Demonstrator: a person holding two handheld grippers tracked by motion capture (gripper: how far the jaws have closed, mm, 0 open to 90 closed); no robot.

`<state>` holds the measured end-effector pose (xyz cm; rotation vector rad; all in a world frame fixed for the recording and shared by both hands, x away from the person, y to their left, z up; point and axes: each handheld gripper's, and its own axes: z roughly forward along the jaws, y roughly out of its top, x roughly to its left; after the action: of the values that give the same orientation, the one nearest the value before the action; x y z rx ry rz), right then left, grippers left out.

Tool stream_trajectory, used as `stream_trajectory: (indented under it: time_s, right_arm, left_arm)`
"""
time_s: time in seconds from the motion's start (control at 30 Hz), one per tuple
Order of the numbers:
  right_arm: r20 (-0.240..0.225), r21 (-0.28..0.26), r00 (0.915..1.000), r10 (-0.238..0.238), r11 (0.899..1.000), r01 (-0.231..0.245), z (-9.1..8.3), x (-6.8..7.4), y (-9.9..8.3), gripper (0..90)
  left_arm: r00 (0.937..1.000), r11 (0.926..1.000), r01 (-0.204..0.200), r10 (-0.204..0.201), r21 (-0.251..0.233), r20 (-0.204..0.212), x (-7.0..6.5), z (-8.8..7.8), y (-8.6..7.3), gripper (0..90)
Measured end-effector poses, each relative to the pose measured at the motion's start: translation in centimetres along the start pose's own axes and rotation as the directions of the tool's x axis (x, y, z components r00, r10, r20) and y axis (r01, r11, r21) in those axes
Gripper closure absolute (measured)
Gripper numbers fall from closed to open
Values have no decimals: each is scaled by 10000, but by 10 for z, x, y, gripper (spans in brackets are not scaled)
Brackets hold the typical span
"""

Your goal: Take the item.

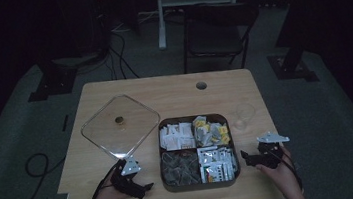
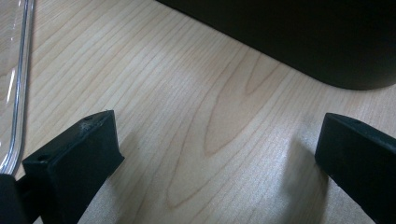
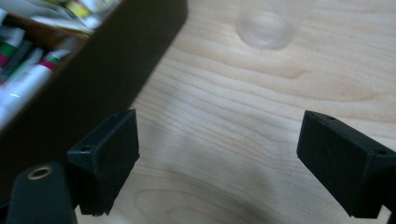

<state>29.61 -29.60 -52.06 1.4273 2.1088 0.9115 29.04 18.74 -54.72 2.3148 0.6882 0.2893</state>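
High view: a dark square four-compartment box of tea sachets (image 1: pixel 198 150) sits near the tabletop's front edge, between the two grippers. Left gripper (image 1: pixel 143 188) rests at the front-left with jaws spread and holding nothing, just beside a clear square lid with a small brass knob (image 1: pixel 120 124). Right gripper (image 1: pixel 246 156), jaws likewise released, lies toward the front-right, near a clear glass cup (image 3: pixel 265 25).

The tabletop (image 1: pixel 173 92) is pale wood with wavy grain. The compartment box (image 1: pixel 196 152) is dark brown, holding white, yellow and grey sachets. The lid (image 1: pixel 120 124) is clear; both grippers' jaws are black.
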Motion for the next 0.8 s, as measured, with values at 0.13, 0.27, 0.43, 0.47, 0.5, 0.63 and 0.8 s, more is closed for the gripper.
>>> stream_trajectory:
  time_s: [0.13,0.27,0.43,0.47,0.5,0.63,0.8]
  right_arm:
    - [-80,-208,10000,-35,9998,33,-9,4,7,125]
    - [-307,-495,9995,-82,9988,67,-15,5,13,125]
    - [-595,-765,9975,-375,9965,329,-18,6,22,126]
    - [-686,-791,9968,-407,9962,353,-19,7,24,126]
    - [-764,-870,9959,-473,9954,406,-19,7,27,126]
    - [-1011,-1074,9918,-784,9919,675,-17,11,37,127]
    - [-1189,-1305,9872,-1064,9873,907,-11,16,48,132]
  left_arm:
    - [10000,10000,0,0,0,0,0,0,0,3]
    - [10000,10000,-1,1,2,-1,0,0,0,3]
    - [10000,10000,1,-1,2,1,0,0,0,3]
    - [10000,10000,2,-2,1,2,0,0,0,3]
    - [10000,10000,1,-1,2,0,0,0,0,3]
    - [10000,10000,2,-2,1,0,0,0,0,3]
    - [10000,10000,2,-2,2,0,0,0,0,3]
